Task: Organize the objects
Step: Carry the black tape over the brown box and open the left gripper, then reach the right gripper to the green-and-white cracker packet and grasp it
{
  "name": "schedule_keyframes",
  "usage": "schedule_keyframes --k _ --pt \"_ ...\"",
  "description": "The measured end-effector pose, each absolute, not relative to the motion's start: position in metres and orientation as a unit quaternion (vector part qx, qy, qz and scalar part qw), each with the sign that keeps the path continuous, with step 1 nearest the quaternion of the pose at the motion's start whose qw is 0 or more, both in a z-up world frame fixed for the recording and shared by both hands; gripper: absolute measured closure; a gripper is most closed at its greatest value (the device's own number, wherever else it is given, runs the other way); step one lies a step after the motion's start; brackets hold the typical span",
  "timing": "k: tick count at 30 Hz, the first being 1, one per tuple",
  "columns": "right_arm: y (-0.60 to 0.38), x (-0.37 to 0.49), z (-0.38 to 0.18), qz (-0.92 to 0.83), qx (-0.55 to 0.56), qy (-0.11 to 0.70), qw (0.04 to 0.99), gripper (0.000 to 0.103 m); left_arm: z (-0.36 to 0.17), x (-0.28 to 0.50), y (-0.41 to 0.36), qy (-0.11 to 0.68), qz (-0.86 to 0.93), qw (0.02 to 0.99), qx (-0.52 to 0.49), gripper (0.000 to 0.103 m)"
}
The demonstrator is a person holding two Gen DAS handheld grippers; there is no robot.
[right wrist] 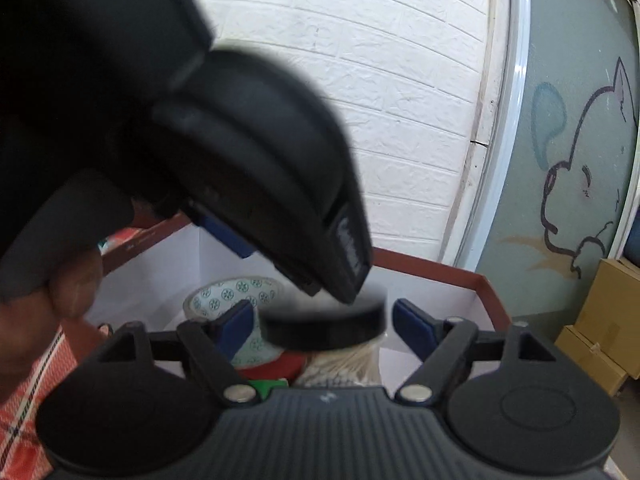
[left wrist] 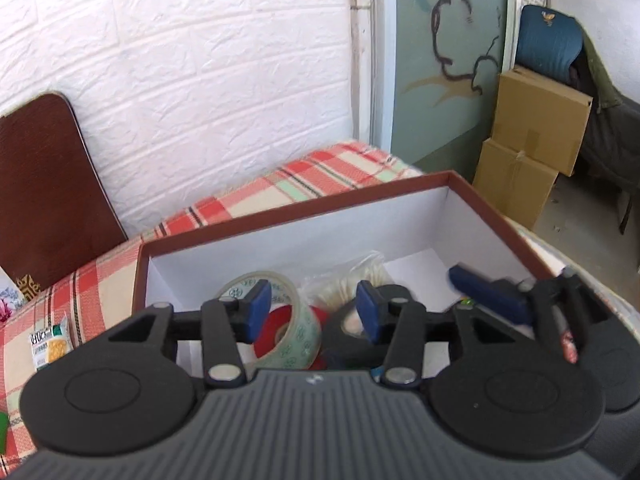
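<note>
A box [left wrist: 400, 196] sits on a cloth-covered surface [left wrist: 248, 196] before a wall [left wrist: 200, 60], holding tape rolls [left wrist: 296, 332] beside a bag [left wrist: 352, 280], with cartons [left wrist: 532, 152] stacked to its right.

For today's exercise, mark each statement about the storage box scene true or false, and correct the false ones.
1. The box has a white interior. True.
2. A clear tape roll lies inside the box. True.
3. The cloth under the box is plain blue. False: it is red, cream and green plaid.
4. The left hand-held gripper is clamped on the red tape roll. False: its jaws are open, gripping nothing.
5. Cardboard boxes stand stacked in the background. True.
</note>
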State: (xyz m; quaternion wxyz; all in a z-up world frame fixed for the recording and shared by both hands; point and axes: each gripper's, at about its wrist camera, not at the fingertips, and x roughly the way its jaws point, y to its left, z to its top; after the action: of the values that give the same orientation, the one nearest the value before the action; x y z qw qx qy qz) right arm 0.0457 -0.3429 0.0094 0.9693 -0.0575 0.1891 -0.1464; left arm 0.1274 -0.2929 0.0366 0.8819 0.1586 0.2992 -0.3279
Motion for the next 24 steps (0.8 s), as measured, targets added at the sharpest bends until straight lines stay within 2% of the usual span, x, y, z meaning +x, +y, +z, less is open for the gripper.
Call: schedule_keyframes --k 16,24 --pt "-0.326 -0.003 0.018 -0.153 0.016 0.189 0.970 0.020 0.053 0.097 -0.220 0.273 -0.305 0.898 0.162 0.048" --pt "-0.297 -0.014 0.042 -0.140 0.036 0.192 0.971 0.019 0.054 0.090 -0.157 0.268 -0.279 0.910 0.148 0.037"
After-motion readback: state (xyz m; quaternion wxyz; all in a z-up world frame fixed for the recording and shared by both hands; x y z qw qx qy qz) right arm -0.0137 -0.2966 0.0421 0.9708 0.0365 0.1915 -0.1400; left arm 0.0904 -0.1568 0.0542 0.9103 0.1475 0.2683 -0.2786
